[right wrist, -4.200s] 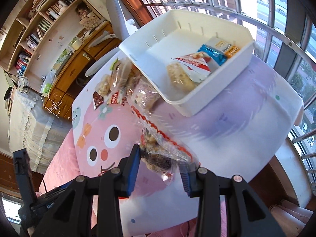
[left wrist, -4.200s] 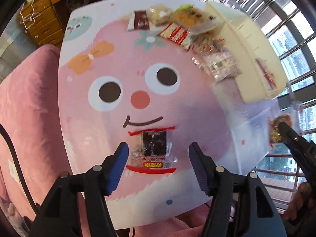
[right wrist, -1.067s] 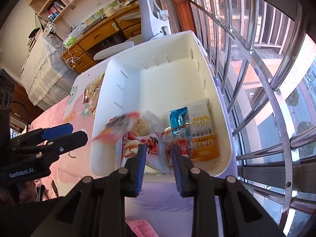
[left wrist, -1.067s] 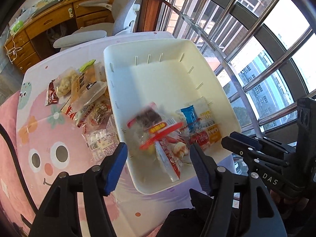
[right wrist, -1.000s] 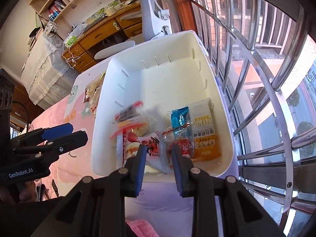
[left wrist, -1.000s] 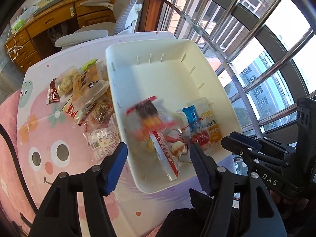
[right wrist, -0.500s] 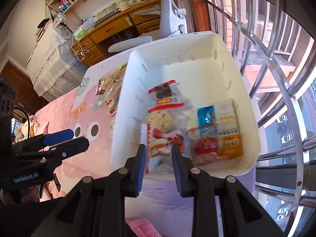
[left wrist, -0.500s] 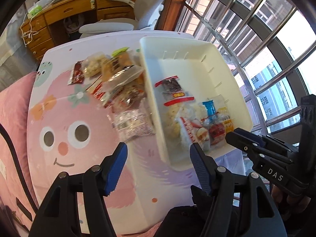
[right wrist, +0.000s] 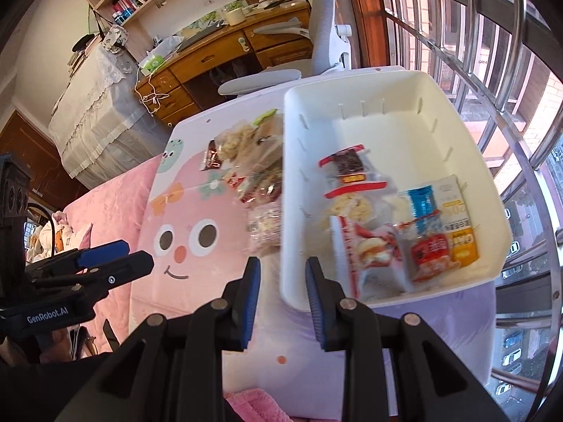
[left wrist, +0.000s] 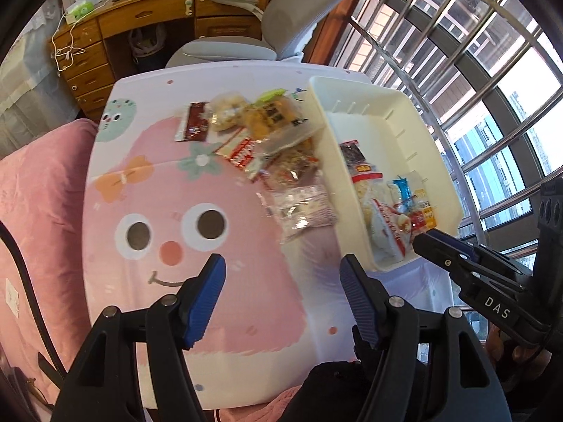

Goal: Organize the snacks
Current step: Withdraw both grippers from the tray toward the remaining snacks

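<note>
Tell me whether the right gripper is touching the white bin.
Apart. In the left wrist view the right gripper hangs in the air off the white bin, short of its near corner, with open space showing between its tips and the rim.

Left tongs (left wrist: 283,274) opening, empty; snacks (left wrist: 281,161) beside bin (left wrist: 404,112).

White plastic bin (right wrist: 468,161) at right end of the low table with pink cartoon-face cover (left wrist: 147,190), several snack packets (right wrist: 383,228) inside along its near wall, a loose heap of wrapped snacks (left wrist: 274,147) on the cover just left of it, wooden desk (left wrist: 140,24) and grey office chair (left wrist: 281,17) behind.
</note>
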{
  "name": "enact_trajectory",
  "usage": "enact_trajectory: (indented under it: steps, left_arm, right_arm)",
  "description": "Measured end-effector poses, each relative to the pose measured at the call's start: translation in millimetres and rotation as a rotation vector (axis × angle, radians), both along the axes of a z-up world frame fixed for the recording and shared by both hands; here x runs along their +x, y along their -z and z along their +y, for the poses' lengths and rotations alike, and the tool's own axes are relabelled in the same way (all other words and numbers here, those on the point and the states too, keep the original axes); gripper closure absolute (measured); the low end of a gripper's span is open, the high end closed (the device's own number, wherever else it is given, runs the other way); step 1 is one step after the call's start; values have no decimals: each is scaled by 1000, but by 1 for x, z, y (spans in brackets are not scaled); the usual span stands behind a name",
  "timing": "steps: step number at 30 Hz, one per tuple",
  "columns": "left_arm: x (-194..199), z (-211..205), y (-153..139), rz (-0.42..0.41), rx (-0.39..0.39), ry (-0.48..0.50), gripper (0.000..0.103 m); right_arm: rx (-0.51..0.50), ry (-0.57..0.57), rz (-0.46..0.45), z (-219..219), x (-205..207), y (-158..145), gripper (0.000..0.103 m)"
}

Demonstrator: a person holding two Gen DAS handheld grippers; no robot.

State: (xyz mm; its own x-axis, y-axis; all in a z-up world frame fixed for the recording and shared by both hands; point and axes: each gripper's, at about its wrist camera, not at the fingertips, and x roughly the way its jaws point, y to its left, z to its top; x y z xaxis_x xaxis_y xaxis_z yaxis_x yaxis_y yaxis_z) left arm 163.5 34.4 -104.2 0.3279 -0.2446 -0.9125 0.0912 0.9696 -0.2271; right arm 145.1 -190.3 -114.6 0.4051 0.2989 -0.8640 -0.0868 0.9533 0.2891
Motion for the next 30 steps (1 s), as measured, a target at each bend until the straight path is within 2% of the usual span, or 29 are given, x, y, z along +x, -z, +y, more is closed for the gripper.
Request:
enact_trajectory:
  steps: [8, 16, 27, 30]
  left_arm:
    - [-4, 48, -5, -20, 10, 32, 32]
    - [6, 86, -1, 0, 20, 76, 30]
    - [45, 109, -4, -26, 46, 110, 27]
    - [61, 108, -5, -38, 60, 125, 27]
  right_arm:
    - [2, 65, 10, 41, -15, 4, 76]
    - [24, 226, 45, 67, -29, 18, 76]
    - [115, 467, 101, 73, -28, 38, 76]
    - [137, 515, 108, 74, -23, 44, 72]
